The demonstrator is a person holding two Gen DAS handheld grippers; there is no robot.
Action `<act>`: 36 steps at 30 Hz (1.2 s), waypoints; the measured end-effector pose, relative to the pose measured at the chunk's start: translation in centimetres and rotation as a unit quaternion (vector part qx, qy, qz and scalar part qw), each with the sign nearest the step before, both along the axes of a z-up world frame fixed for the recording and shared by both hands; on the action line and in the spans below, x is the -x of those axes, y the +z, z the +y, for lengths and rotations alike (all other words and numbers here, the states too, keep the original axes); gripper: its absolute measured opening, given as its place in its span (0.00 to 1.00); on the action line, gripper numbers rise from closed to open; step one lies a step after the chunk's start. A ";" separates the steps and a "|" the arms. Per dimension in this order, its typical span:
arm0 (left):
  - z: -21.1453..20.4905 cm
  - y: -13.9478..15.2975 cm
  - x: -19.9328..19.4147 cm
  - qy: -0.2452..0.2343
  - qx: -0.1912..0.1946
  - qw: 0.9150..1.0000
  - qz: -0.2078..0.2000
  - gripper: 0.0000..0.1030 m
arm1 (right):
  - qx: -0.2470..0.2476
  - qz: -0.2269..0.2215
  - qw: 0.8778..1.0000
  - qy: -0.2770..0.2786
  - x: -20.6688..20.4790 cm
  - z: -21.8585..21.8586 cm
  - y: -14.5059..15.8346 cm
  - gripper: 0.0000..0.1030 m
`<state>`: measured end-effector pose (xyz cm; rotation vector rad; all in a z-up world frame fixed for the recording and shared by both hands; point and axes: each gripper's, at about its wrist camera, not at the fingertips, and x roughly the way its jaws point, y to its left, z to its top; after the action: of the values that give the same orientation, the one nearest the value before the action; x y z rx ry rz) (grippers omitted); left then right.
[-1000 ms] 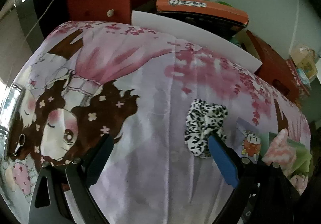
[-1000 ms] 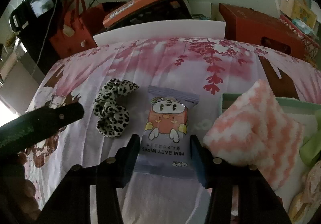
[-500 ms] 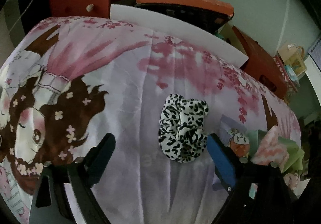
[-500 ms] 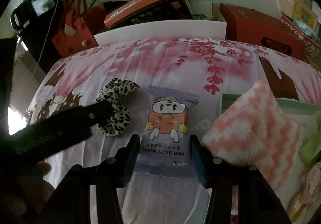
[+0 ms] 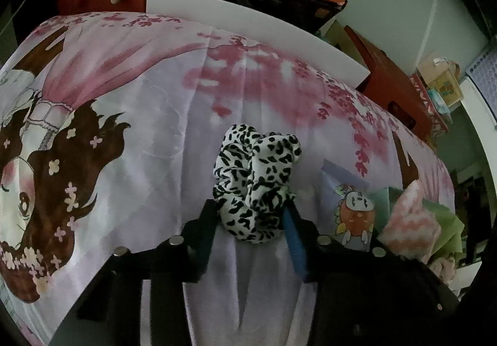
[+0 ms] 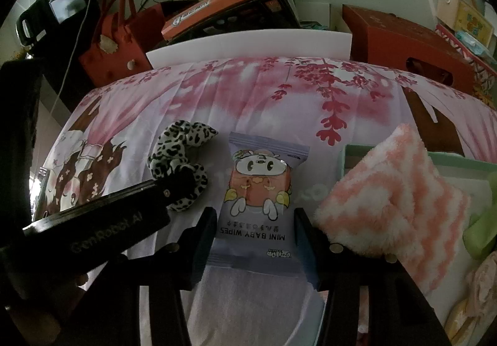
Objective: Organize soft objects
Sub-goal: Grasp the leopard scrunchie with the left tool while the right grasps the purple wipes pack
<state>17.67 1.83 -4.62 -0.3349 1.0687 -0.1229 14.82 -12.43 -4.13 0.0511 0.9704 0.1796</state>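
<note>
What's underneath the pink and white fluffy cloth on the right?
The fluffy cloth lies over the near corner of a pale green tray; the tray's rim shows behind it. Whatever sits in the tray beneath the cloth is covered and cannot be seen.

surface — printed pink sheet (image 6: pixel 248 91) | on it — scrunchie (image 5: pixel 254 178), wipes pack (image 6: pixel 261 190), tray (image 6: pixel 450 159)

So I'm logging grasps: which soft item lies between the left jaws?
The leopard-print scrunchie, black spots on white; the left gripper has just been closing its jaws around it. The pink-and-white fuzzy cloth rests apart, over the green tray.
</note>
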 end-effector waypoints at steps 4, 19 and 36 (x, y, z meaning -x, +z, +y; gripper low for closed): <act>0.1 -0.2 -0.1 0.000 0.010 1.000 0.004 0.30 | 0.002 0.000 1.000 0.001 0.0 0.0 0.0 0.51; 0.4 0.3 0.6 0.013 0.013 1.000 0.017 0.12 | 0.001 0.000 1.000 0.002 -0.1 0.1 -0.1 0.51; 2.4 3.0 3.2 0.058 -0.004 0.998 -0.001 0.11 | -0.015 -0.012 1.000 0.005 0.3 -0.2 0.9 0.51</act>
<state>14.51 4.25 -1.60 -0.3893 1.0455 -0.0149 14.48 -12.66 -3.21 0.0717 0.9451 0.2028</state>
